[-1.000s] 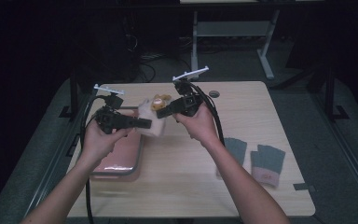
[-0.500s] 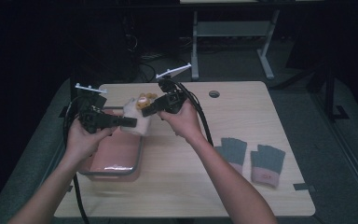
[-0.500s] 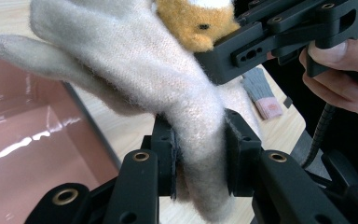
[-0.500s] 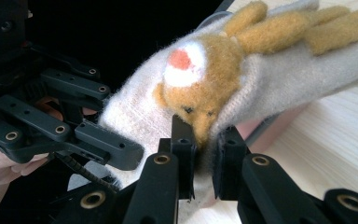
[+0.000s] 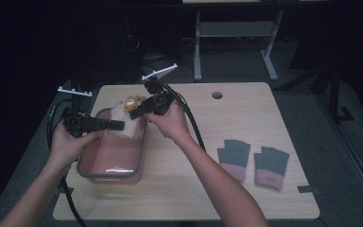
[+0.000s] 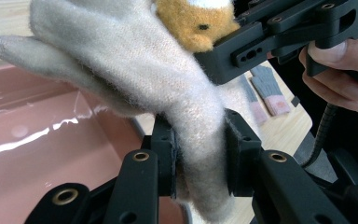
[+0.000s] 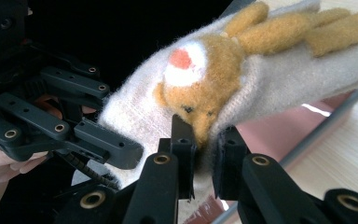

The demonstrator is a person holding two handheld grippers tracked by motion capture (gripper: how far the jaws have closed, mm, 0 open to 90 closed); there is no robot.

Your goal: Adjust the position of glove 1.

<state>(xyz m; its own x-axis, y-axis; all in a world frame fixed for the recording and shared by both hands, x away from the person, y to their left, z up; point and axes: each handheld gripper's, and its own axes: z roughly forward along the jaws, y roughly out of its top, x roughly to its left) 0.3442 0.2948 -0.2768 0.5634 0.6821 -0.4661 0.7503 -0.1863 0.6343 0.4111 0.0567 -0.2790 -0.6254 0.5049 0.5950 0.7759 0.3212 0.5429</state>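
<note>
A cream woolly glove (image 5: pixel 123 120) with an orange animal face hangs above the far end of a pink tub (image 5: pixel 112 176) at the table's left. My left gripper (image 5: pixel 119 125) is shut on it from the left. In the left gripper view the glove (image 6: pixel 135 70) is pinched between the jaws of my left gripper (image 6: pixel 199 158), over the tub's inside (image 6: pixel 51 154). My right gripper (image 5: pixel 134 109) holds it from the right. In the right gripper view my right gripper (image 7: pixel 205 144) is shut on the glove (image 7: pixel 279 79), just under the orange face (image 7: pixel 200 88).
Two grey gloves with pink cuffs (image 5: pixel 234 158) (image 5: pixel 270 165) lie flat on the wooden table (image 5: pixel 246 118) at the right. A round cable hole (image 5: pixel 217 95) sits near the far edge. Black cables trail from both grippers. Dark floor and desk legs lie beyond.
Both grippers have carried the cream glove leftwards, from the table's middle to above the far end of the pink tub. Both stay shut on it.
</note>
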